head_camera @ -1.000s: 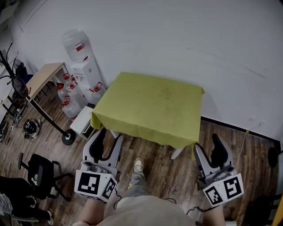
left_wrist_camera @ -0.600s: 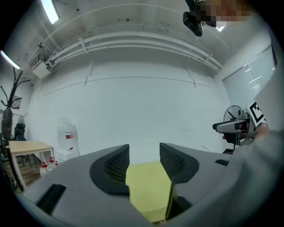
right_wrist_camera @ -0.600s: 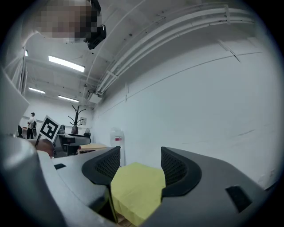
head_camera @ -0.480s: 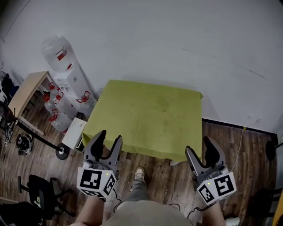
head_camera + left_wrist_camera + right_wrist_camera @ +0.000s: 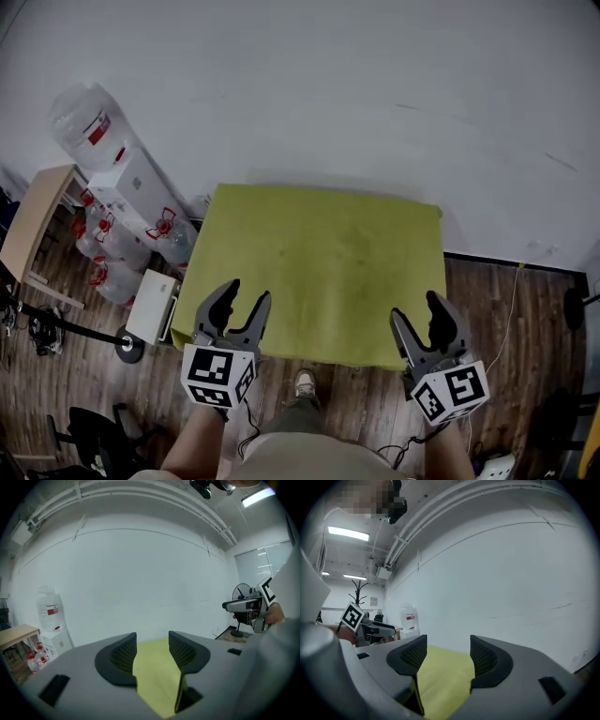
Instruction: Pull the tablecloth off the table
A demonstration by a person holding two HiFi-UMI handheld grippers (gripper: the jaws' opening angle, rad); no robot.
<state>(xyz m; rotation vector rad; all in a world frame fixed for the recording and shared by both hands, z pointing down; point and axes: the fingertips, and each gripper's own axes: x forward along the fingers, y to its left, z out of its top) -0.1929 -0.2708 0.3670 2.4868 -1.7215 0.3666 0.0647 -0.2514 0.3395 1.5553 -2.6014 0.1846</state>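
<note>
The yellow-green tablecloth [image 5: 319, 267], judged light, soft and easily slid, is spread over the surface, and its hem at the surface's near edge is best pinched by the left gripper [image 5: 247, 292] and right gripper [image 5: 417, 309], whose jaws are held apart, grasping nothing.

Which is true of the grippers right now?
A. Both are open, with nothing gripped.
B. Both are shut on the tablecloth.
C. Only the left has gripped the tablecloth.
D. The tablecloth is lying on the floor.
A: the left gripper and the right gripper each have their jaws apart, and the yellow-green tablecloth seen through the gap lies spread flat, unpinched.
</note>
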